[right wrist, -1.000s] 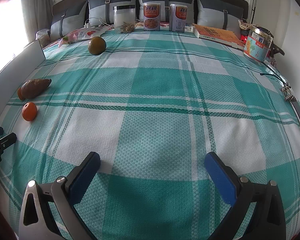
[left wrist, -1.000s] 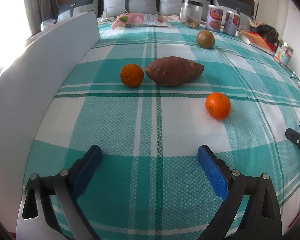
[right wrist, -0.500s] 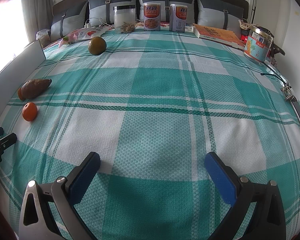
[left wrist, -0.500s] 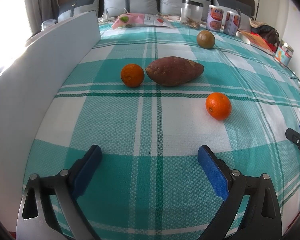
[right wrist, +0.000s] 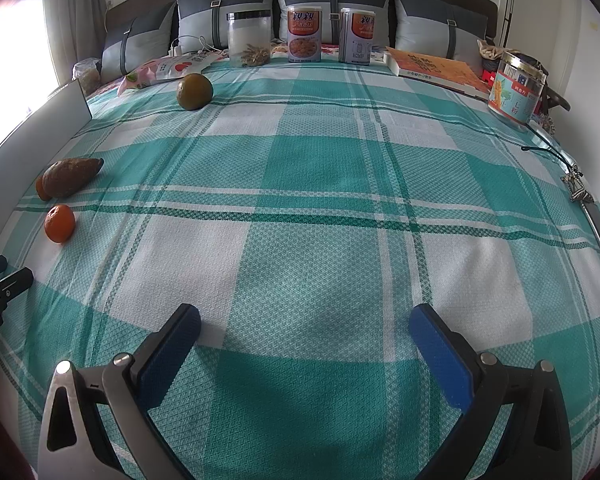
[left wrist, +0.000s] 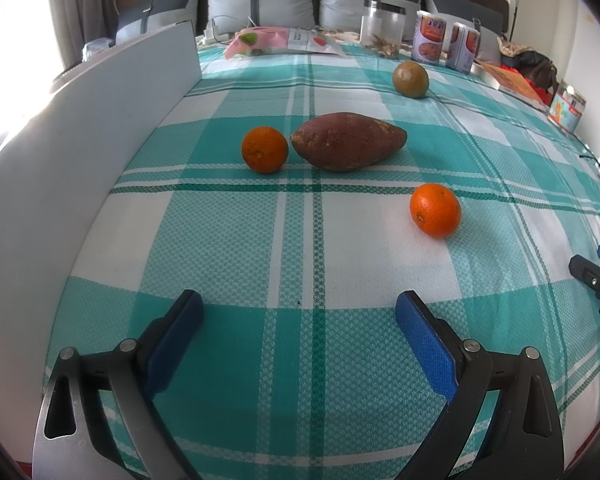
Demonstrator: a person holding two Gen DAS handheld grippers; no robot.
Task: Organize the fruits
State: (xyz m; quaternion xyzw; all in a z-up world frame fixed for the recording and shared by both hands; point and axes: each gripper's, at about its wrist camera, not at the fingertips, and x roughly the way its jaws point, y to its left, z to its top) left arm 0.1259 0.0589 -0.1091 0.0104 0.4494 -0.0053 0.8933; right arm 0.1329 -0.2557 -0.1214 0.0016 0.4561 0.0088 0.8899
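On the teal plaid bedspread lie two oranges: one (left wrist: 265, 149) touching the left end of a brown sweet potato (left wrist: 348, 141), the other (left wrist: 435, 210) nearer and to the right. A greenish-brown round fruit (left wrist: 410, 79) sits farther back. My left gripper (left wrist: 298, 312) is open, low over the cloth, well short of the fruit, nothing between its blue pads. In the right wrist view the same near orange (right wrist: 60, 223), sweet potato (right wrist: 72, 176) and green fruit (right wrist: 194, 91) lie far left. My right gripper (right wrist: 306, 328) is open over bare cloth.
A white board (left wrist: 80, 152) stands upright along the left side. At the back stand a clear jar (right wrist: 249, 38), two printed cans (right wrist: 304, 34), a snack bag (left wrist: 276, 42), a book (right wrist: 432, 65) and a tin (right wrist: 516, 87). Pillows line the headboard.
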